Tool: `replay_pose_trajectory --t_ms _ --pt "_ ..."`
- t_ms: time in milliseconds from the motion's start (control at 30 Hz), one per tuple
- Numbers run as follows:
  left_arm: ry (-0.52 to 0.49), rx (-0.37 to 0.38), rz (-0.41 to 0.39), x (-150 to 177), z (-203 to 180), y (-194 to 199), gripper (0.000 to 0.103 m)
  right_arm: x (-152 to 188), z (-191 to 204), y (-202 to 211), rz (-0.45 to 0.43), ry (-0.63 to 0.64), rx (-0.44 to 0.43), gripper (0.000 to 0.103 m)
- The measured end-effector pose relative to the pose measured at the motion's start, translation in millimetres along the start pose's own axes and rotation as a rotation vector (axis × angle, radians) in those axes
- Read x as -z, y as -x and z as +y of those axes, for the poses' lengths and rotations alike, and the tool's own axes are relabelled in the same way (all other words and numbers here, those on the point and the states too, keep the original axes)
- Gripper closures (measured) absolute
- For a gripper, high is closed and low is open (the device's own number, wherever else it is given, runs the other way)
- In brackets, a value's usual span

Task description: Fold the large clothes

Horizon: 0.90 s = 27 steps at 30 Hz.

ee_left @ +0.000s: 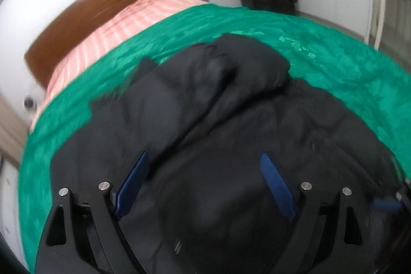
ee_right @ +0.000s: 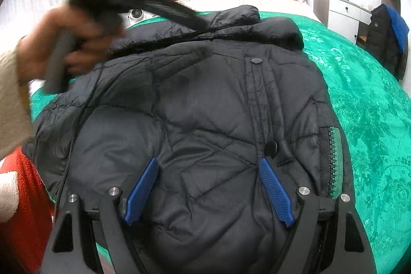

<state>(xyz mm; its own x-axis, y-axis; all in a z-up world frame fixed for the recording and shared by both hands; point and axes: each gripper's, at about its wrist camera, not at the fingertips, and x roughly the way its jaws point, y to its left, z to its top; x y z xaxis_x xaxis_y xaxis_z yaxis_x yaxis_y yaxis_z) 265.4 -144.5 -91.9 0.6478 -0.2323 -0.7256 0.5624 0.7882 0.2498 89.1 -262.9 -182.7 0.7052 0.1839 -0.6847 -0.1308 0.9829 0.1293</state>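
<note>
Jacket (ee_right: 200,99) under both spread tools (ee_left: 203,161) (ee_right: 208,166); only the right view shows its snaps (ee_right: 255,60) and zipper (ee_right: 331,161).

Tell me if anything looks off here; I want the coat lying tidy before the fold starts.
The black puffer jacket lies bunched, not flat, on the green bedspread: its collar end is rumpled and humped. By its right edge a zipper gapes, showing green. Both the left gripper and right gripper are open above it.

The black quilted puffer jacket (ee_right: 205,104) lies spread flat. Its collar points far; an open zipper shows at the right.
</note>
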Motion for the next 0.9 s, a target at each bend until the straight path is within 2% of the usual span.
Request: replay_pose_trajectory --t_ms 200,267,367,533,600,667,767,833,900 --pt "0.132 -0.116 0.02 64.8 63.5 52.2 0.007 -8.7 -4.1 12.3 0.008 -0.058 0.001 0.023" --pt "0.181 -0.148 0.023 83.0 77.9 68.5 0.005 -17.1 -6.8 24.8 -0.028 -0.087 0.013 0.023" --pt "0.257 -0.174 0.02 107.1 87.9 84.5 0.004 -34.5 -8.2 38.9 -0.092 -0.079 0.076 0.023" --pt "0.348 -0.16 0.036 149.3 84.6 69.4 0.003 -58.6 -14.0 28.6 -0.113 -0.083 0.106 0.022" --pt "0.384 -0.159 0.01 163.6 83.8 52.9 0.003 -64.0 -20.0 17.4 -0.132 -0.098 0.085 0.022" --pt "0.413 -0.168 -0.015 177.5 86.3 43.4 0.003 -60.9 -28.3 4.4 -0.143 -0.113 0.068 0.022" --pt "0.498 -0.14 -0.04 203.4 96.7 29.7 0.002 -41.8 -41.3 -27.4 -0.097 -0.144 0.06 0.022" --pt "0.54 -0.108 -0.09 214.7 100.6 32.9 0.001 -34.3 -46.2 -29.5 -0.132 -0.142 0.038 0.02" --pt "0.531 -0.113 -0.098 215.6 97.8 33.5 0.001 -33.9 -45.5 -28.9 -0.133 -0.14 0.039 0.019"
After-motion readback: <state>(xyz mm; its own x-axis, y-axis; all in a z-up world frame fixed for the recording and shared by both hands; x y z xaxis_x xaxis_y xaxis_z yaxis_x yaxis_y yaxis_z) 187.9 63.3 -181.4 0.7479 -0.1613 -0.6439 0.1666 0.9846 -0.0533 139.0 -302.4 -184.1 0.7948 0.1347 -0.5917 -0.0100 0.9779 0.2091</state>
